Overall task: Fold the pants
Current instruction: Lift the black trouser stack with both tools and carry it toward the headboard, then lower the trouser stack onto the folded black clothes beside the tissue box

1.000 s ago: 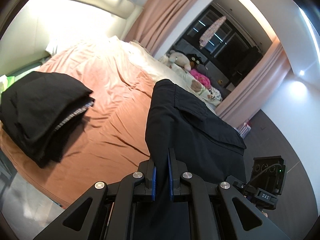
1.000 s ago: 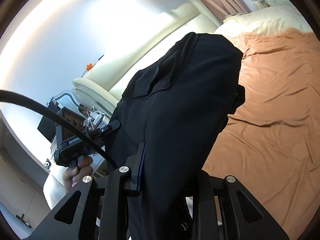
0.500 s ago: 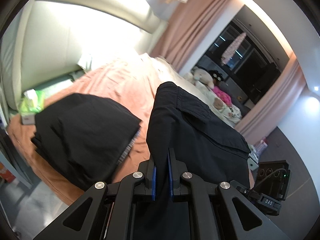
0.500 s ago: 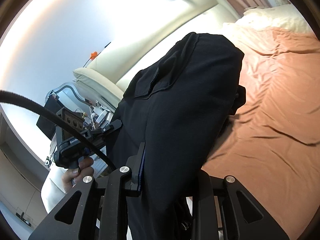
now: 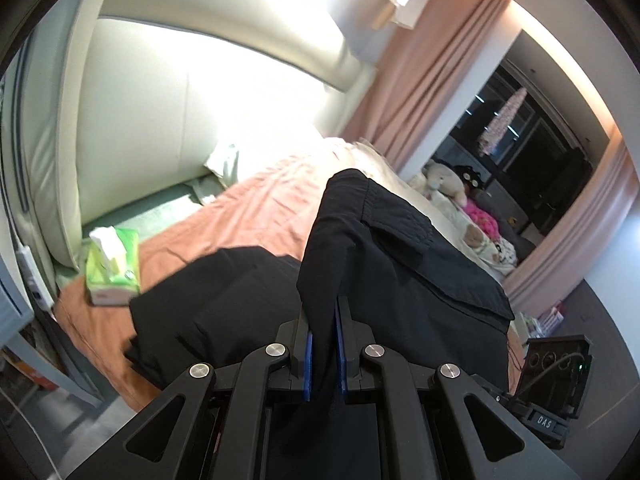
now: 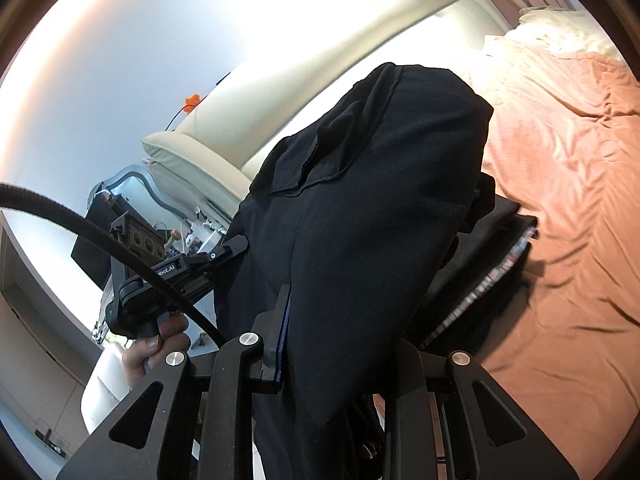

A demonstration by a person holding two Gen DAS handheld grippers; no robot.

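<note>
Folded black pants hang in the air between both grippers, above the orange bed. My left gripper is shut on one edge of the cloth, which is pinched between its blue pads. My right gripper is shut on the other edge; the pants drape over it and hide its right finger. In the right wrist view the left gripper shows at the left, held by a hand. A stack of folded dark clothes lies on the bed just below and left of the pants, and the same stack shows behind them.
A green tissue box stands at the bed's near left corner. A cream padded headboard rises behind the bed. Stuffed toys and a pale blanket lie at the far side, before pink curtains. A black cable crosses the right wrist view.
Both grippers have carried the pants leftwards across the bed, to over the stack of dark clothes. The tissue box and headboard have come into the left wrist view. Both grips are unchanged.
</note>
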